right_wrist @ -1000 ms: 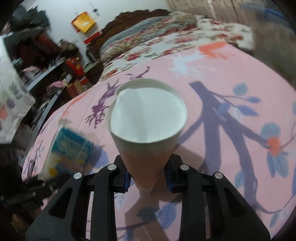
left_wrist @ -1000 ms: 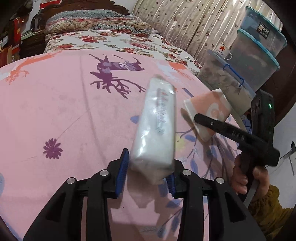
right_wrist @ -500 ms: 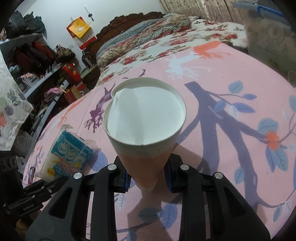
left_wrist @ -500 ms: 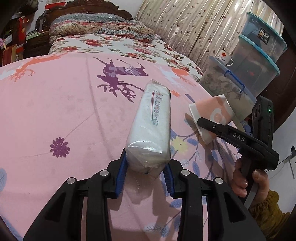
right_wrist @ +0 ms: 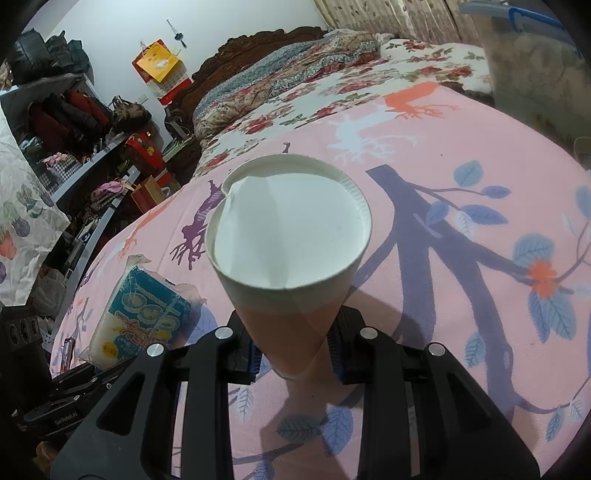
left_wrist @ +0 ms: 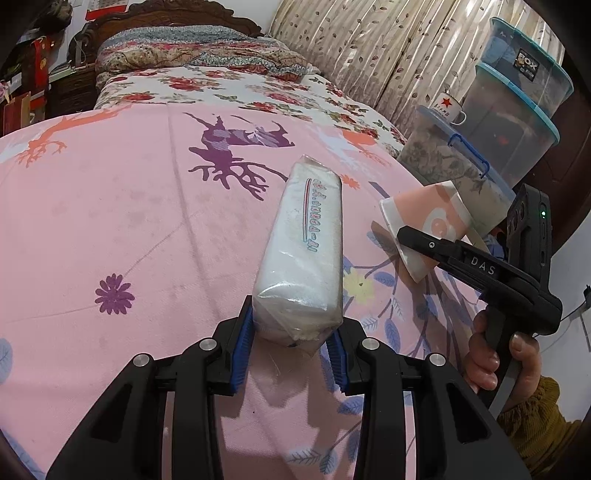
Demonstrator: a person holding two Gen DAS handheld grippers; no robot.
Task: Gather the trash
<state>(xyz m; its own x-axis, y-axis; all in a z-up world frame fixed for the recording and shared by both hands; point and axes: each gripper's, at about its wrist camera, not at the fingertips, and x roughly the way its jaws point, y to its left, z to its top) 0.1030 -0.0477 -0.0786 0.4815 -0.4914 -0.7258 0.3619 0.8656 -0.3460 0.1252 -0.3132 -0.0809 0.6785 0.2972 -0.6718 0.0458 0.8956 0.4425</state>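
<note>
My left gripper (left_wrist: 291,341) is shut on the near end of a white plastic-wrapped tissue pack (left_wrist: 306,251), held above the pink bedspread (left_wrist: 110,206). The same pack (right_wrist: 140,314) shows its blue printed face at the lower left of the right wrist view. My right gripper (right_wrist: 295,354) is shut on the base of a pink paper cup (right_wrist: 288,258) with a white inside, mouth facing the camera. In the left wrist view that cup (left_wrist: 424,221) sits at the right, clamped by the right gripper (left_wrist: 413,240), which a hand (left_wrist: 491,362) holds.
Stacked clear storage boxes (left_wrist: 509,122) with blue lids and a white mug (left_wrist: 443,107) stand at the bed's right side. Flowered bedding and a dark headboard (left_wrist: 177,22) lie at the far end. Cluttered shelves (right_wrist: 74,122) run along the left of the bed.
The tissue pack was blurred and tilted a second ago; it now sits steady between the left pads. The cup has stayed in the right grip, and the view has sharpened.
</note>
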